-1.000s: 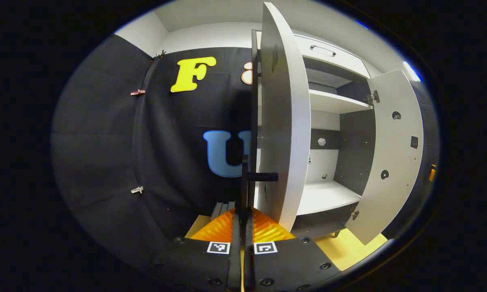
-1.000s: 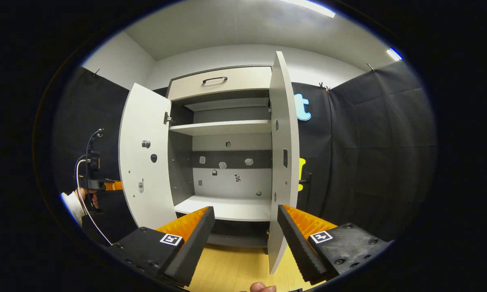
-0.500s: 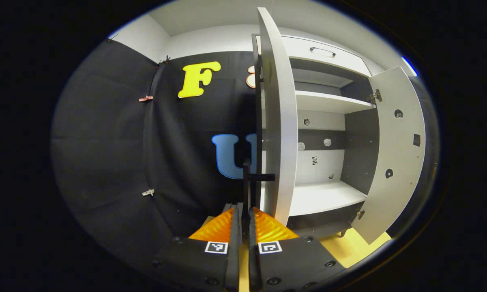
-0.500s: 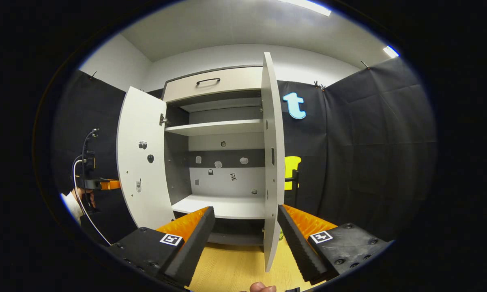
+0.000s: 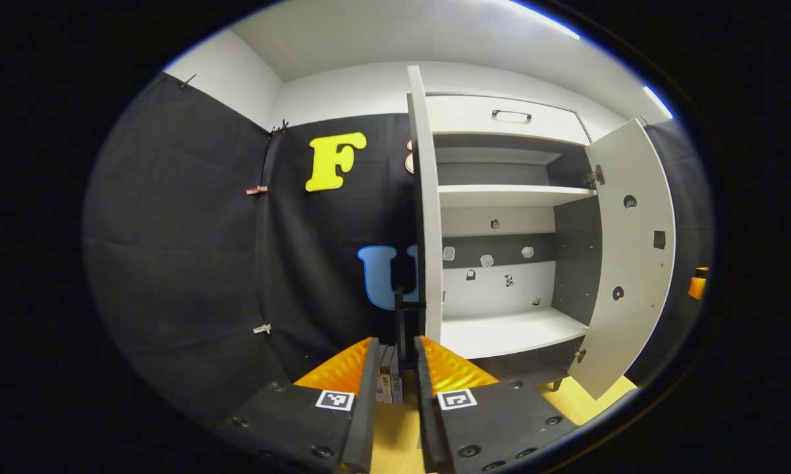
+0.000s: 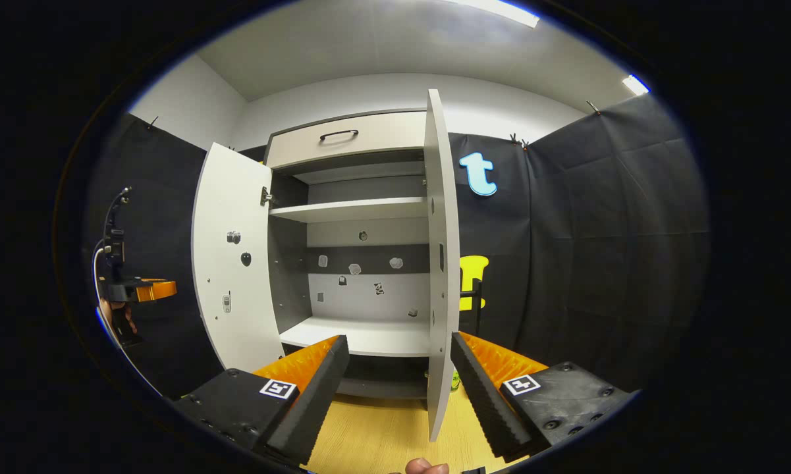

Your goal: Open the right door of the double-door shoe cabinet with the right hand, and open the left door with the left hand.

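Left tongs [image 5: 395, 388] now narrowly apart off handle [image 5: 400, 316]; right tongs [image 6: 398, 388] wide; cabinet [image 6: 362, 339] shelves bare.

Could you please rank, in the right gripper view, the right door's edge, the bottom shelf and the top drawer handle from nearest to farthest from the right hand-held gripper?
From the right hand-held gripper:
1. Right door: edge-on, just ahead between the open fingers.
2. Bottom shelf: inside the cabinet, low and slightly left.
3. Drawer handle: highest, at the cabinet's top.

Black cloth walls [image 6: 599, 230], white wall [image 6: 369, 95] above, pale ceiling [image 6: 369, 46] with strip lights [image 6: 500, 12], yellow wood floor [image 6: 375, 434]
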Tool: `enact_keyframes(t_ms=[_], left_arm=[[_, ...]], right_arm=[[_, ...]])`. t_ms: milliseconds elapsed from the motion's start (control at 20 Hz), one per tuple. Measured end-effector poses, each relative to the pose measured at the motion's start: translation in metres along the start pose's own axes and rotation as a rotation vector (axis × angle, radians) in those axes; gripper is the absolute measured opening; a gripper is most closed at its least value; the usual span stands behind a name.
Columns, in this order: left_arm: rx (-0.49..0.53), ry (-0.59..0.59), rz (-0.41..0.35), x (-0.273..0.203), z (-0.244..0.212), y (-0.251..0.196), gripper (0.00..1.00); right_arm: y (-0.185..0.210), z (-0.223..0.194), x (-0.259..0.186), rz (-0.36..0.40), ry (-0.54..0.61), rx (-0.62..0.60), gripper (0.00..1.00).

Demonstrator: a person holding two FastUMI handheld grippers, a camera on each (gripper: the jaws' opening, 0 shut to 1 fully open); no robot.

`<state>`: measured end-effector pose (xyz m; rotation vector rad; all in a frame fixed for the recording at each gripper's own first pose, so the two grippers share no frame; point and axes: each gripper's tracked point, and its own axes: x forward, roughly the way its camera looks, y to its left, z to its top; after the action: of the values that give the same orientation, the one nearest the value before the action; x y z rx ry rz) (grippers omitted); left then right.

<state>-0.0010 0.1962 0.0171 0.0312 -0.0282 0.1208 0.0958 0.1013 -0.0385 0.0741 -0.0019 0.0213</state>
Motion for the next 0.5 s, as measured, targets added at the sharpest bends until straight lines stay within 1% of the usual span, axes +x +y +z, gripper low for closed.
enact_keyframes(t_ms=[50, 100, 150, 250, 350, 400, 450, 500], left_arm=[[0.001, -0.01, -0.006, -0.006, 0.003, -0.006, 0.44], [0.004, -0.015, -0.011, -0.012, 0.006, -0.012, 0.49], [0.007, -0.013, -0.019, -0.017, 0.006, -0.019, 0.6], [0.02, -0.002, -0.036, -0.028, 0.004, -0.032, 0.8], [0.038, -0.005, -0.033, -0.035, 0.003, -0.04, 0.99], [0.04, -0.013, -0.032, -0.039, 0.006, -0.044, 0.99], [0.039, -0.024, -0.033, -0.044, 0.009, -0.049, 0.99], [0.031, -0.034, -0.031, -0.048, 0.013, -0.054, 0.99]], right_arm=[[0.001, 0.0, 0.0, 0.001, -0.001, -0.002, 0.98], [0.002, 0.0, 0.0, 0.004, -0.003, -0.003, 0.98], [0.003, 0.0, 0.0, 0.005, -0.003, -0.004, 0.98], [0.003, 0.001, 0.0, 0.003, -0.007, -0.002, 0.98], [0.002, 0.002, 0.002, 0.002, -0.016, -0.003, 0.98], [0.001, 0.002, 0.002, -0.002, -0.019, -0.005, 1.0], [0.0, 0.003, 0.002, -0.003, -0.021, -0.002, 0.98], [0.0, 0.003, 0.004, -0.002, -0.023, 0.002, 0.98]])
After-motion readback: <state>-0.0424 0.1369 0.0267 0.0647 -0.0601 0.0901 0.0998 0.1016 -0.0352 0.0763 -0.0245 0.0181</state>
